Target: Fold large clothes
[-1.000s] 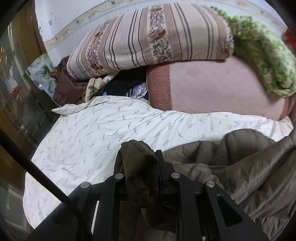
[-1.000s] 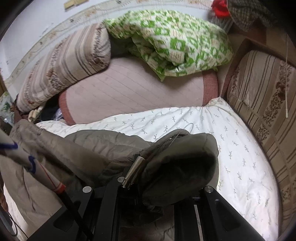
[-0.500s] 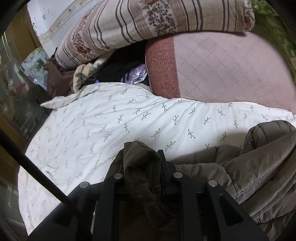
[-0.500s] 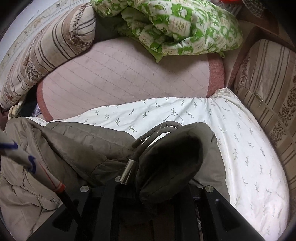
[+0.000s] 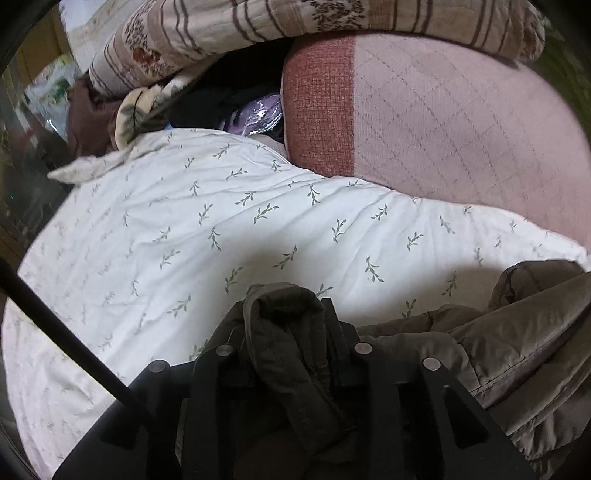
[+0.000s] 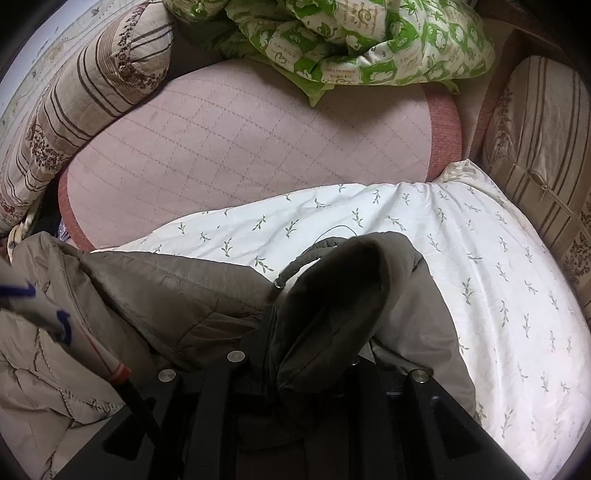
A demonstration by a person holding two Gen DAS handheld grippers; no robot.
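Observation:
An olive-brown padded jacket (image 5: 517, 350) lies crumpled on the white leaf-print sheet (image 5: 221, 221). My left gripper (image 5: 284, 314) has a thick fold of its edge between the fingers. The jaws are opening, and the fold still fills the gap. In the right wrist view the jacket (image 6: 166, 288) spreads to the left. There my right gripper (image 6: 314, 325) is shut on the jacket's hood (image 6: 351, 295), which bulges over and hides the right finger. A drawstring with a metal tip (image 6: 291, 273) hangs by the hood.
Behind the sheet (image 6: 480, 258) lies a pink quilted mat (image 6: 240, 140). On the mat rest a striped pillow (image 5: 258, 22) and a green quilt (image 6: 369, 37). Loose clothes (image 5: 240, 103) are piled at the far left. A striped cushion (image 6: 535, 129) walls the right side.
Both grippers have sunk toward the bed and forward, carrying the jacket down onto the sheet. The left jaws stand slightly wider around the fold.

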